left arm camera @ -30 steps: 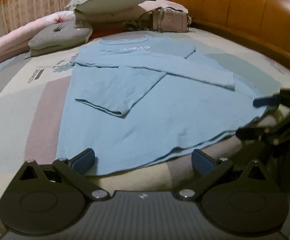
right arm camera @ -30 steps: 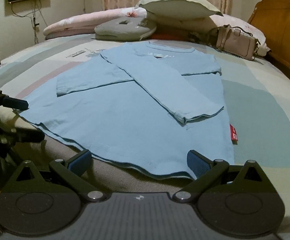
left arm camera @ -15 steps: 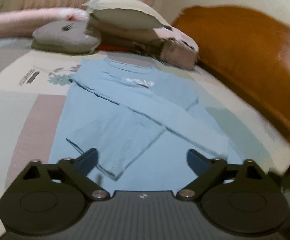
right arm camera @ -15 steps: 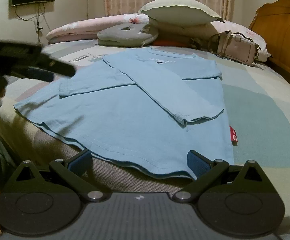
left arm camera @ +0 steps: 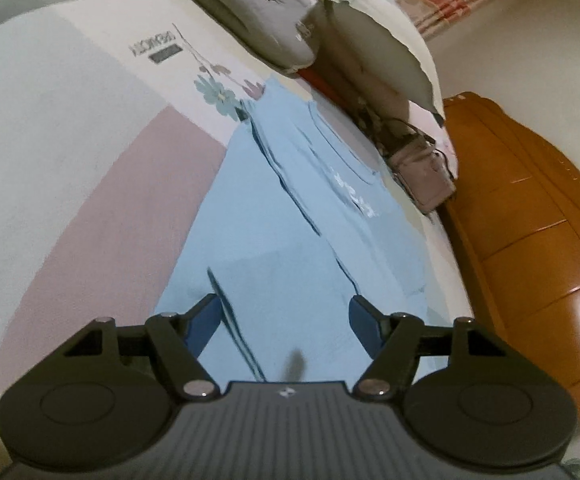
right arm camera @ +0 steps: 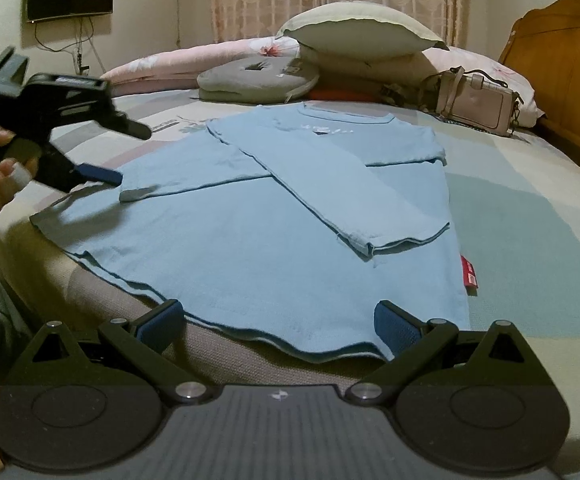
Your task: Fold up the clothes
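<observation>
We close the left hand-held gripper (left arm camera: 284,320) over the shirt (right arm camera: 290,216) sleeve edge (left arm camera: 230,320); right hand-held gripper (right arm camera: 278,326) waits apart at the hem; pinch one layer only.

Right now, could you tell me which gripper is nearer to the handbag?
Left. The left gripper, closing on nothing, hovers over the shirt's sleeve; the right gripper sits at its hem, farther from the handbag.

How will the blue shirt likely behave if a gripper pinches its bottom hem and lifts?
The blue shirt will probably go floppy: it lies flat and follows the bed's edge. It looks thin, so likely light. The sleeves folded across it are loose and may slide off as the hem rises.
</observation>
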Motion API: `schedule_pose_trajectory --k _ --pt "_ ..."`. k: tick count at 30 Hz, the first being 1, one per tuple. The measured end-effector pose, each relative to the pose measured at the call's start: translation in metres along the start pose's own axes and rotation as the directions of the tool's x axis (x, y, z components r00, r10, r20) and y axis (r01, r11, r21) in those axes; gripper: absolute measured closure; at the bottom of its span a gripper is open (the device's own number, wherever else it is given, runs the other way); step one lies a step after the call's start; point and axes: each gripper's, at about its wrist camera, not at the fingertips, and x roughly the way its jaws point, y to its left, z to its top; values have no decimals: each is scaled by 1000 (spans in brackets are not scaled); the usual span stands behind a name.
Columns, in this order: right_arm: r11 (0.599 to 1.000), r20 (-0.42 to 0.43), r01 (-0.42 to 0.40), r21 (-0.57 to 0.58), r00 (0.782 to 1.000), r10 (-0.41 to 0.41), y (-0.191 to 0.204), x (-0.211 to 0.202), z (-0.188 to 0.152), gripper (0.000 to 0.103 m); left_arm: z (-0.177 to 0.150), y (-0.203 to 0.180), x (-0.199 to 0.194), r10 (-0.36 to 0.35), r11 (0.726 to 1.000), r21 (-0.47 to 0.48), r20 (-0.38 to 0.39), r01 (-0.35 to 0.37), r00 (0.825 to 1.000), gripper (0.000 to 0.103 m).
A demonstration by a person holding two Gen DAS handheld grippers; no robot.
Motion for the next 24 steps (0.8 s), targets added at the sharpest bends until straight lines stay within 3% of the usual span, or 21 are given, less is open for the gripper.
schedule_pose_trajectory --k 3,4,5,6,7,10,18,20,23,24 --pt "1000 2 -5 3 1000 5 -1 -1 0 0 2 -7 7 46 998 37 14 -47 999 40" --pt "1000 3 -7 4 1000 7 -1 -1 0 0 1 -12 8 87 994 70 22 -89 996 54" --pt "1000 3 -8 4 1000 8 -2 -1 0 0 0 -16 8 138 985 105 32 -140 990 76" --pt "1000 3 -7 4 1000 7 -1 -1 0 0 -2 -20 8 188 972 138 43 -192 981 86" --pt "1000 4 -7 3 1000 7 -1 -1 -1 0 -3 -22 8 214 962 159 52 -220 975 92" --pt "1000 3 -2 -6 1000 2 0 -1 -2 0 -2 -23 3 213 961 164 75 -223 974 97" --pt "1000 5 -7 0 1000 7 0 -1 0 0 -1 -28 -14 255 938 218 86 -268 963 97" --pt "1000 4 -5 -2 1000 5 0 -1 0 0 -5 -39 -22 252 922 272 121 -276 960 82" --pt "1000 4 -1 -5 1000 1 1 0 0 0 -8 -62 -28 193 894 375 167 -244 967 58" --pt "1000 3 0 -5 1000 0 1 0 0 0 -8 -69 -26 171 886 404 176 -229 969 56"
